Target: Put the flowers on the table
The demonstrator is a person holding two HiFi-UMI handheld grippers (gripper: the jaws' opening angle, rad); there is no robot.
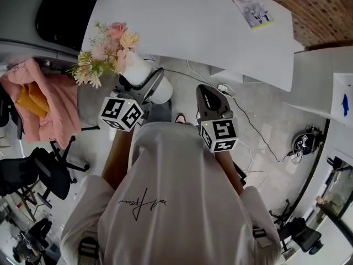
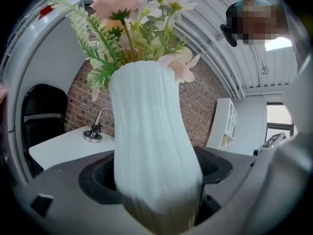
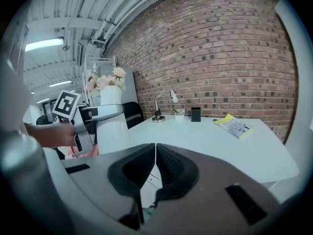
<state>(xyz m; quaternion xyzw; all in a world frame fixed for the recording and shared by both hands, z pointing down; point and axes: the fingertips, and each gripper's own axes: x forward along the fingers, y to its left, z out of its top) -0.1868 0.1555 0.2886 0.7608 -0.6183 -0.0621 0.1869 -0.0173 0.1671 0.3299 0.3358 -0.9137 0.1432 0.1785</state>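
My left hand-held gripper (image 1: pixel 150 88) has its jaws spread wide and clamped on the lower body of the white ribbed vase (image 2: pixel 151 131), one pad on each side. The vase stands roughly upright in the grip. It carries the flowers (image 1: pixel 107 51) (pink and cream blooms, white daisies, green sprigs). In the head view, vase and flowers are in the air over the floor, just short of the near edge of the white counter (image 1: pixel 193 26), not resting on it.

My right hand-held gripper (image 3: pixel 155 168) has its jaws closed together with nothing between them; it points toward the counter, beside the left one.

Count:
- hand-held grippers: two
- vases: one
- bunches of flowers: one
- counters: one
- yellow-edged booklets (image 1: pixel 251 7) on the counter: one
- desk lamps (image 3: pixel 157 112) on the counter: one
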